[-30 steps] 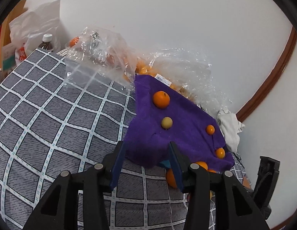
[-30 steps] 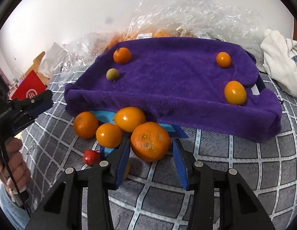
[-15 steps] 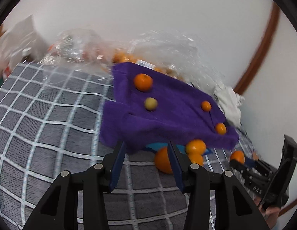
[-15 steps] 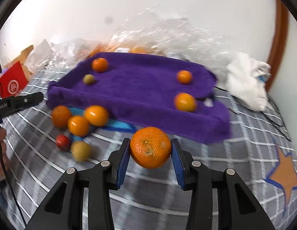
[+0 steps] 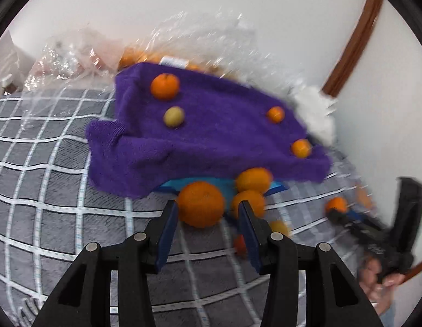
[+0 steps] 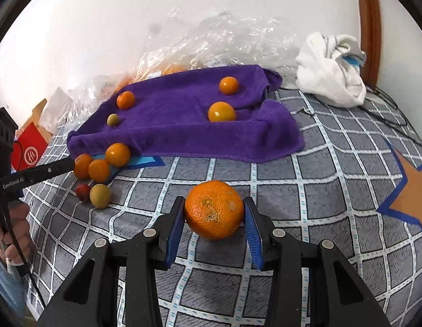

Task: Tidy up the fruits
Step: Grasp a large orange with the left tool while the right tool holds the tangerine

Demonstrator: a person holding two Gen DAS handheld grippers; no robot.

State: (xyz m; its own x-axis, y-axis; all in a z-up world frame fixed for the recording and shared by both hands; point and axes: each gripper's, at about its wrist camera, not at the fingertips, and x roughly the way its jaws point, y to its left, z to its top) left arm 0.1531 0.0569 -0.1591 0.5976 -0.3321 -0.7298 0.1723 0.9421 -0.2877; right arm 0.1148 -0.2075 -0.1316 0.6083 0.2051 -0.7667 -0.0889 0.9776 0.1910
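My right gripper (image 6: 214,219) is clamped on a large orange (image 6: 214,209), both blue pads pressed to its flanks, and carries it above the checked bedspread (image 6: 333,218). My left gripper (image 5: 206,222) has its jaws apart with nothing between the pads; the nearest orange (image 5: 200,204) of the loose cluster sits just past its fingertips, at 12 o'clock in the left wrist view.

From the held fruit, the purple towel (image 6: 183,130) lies at 11 to 12 o'clock, four small fruits resting on it. The loose cluster (image 6: 101,163) lies at 10 o'clock against the towel's near edge, with a red fruit (image 6: 83,192) and a green fruit (image 6: 100,195) just beside it. Clear plastic bags (image 6: 224,43) are behind the towel; a white cloth (image 6: 331,73) is at 1 o'clock.

Risks, as I judge them:
- The pads grip the orange at its widest line only; a wrist roll could let it slip and roll on the soft bedspread.
- The towel dips in the middle, so any fruit set on it may run into the others.
- The left jaws look barely wider than the nearest orange; a skewed approach could shove it into its neighbours.

Open room: bare bedspread from 3 to 6 o'clock. The wall and bags close the far side.
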